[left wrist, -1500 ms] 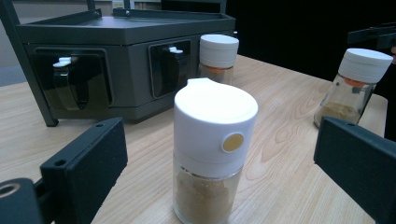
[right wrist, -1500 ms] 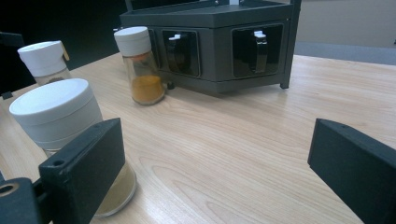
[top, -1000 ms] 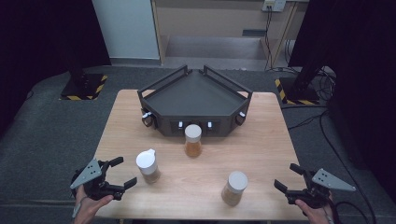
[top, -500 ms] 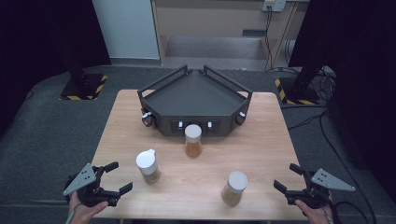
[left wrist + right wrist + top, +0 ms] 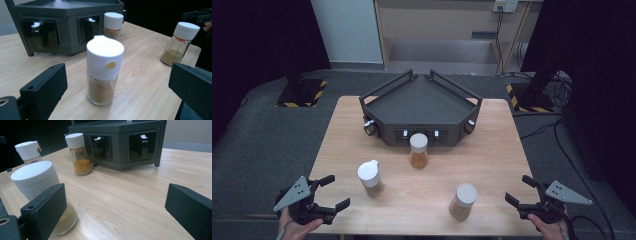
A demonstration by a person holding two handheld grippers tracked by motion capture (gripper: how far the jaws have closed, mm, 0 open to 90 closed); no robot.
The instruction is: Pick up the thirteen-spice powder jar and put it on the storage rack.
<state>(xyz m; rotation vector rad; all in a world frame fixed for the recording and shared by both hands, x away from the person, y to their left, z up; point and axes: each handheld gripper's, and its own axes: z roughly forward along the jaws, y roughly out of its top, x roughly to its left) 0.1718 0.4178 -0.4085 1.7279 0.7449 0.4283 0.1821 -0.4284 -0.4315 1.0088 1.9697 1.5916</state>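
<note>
the three small glass spice jars with white caps stand upright and well apart on the pale wooden table (image 5: 492, 150), and that table is the biggest thing here, its far half taken by the dark grey wedge-shaped rack (image 5: 422, 107) with a raised rail round its flat top and knobs along its front faces. down in size now to the jars. the jar of orange powder (image 5: 418, 150) stands just in front of the rack's middle face, near it but apart; the right gripper view shows it (image 5: 79, 153) by the rack's recessed windows. the jar with the tall white flip cap (image 5: 370, 177) stands nearer the person, on the left half of the table, and the left gripper view looks straight at it (image 5: 104, 72), tan powder in the bottom, a small yellow dot on the cap. the jar with the round flat cap (image 5: 462, 201) stands close to the near edge, right of centre, tan powder inside. and the smallest players: the left gripper (image 5: 332, 192), held in a hand at the table's near left corner, jaws spread wide and empty, the flip-cap jar framed between them yet apart from both. the right gripper (image 5: 520, 191) hovers at the near right corner, jaws spread too, holding nothing, the flat-cap jar (image 5: 42, 195) beside its one jaw.
</note>
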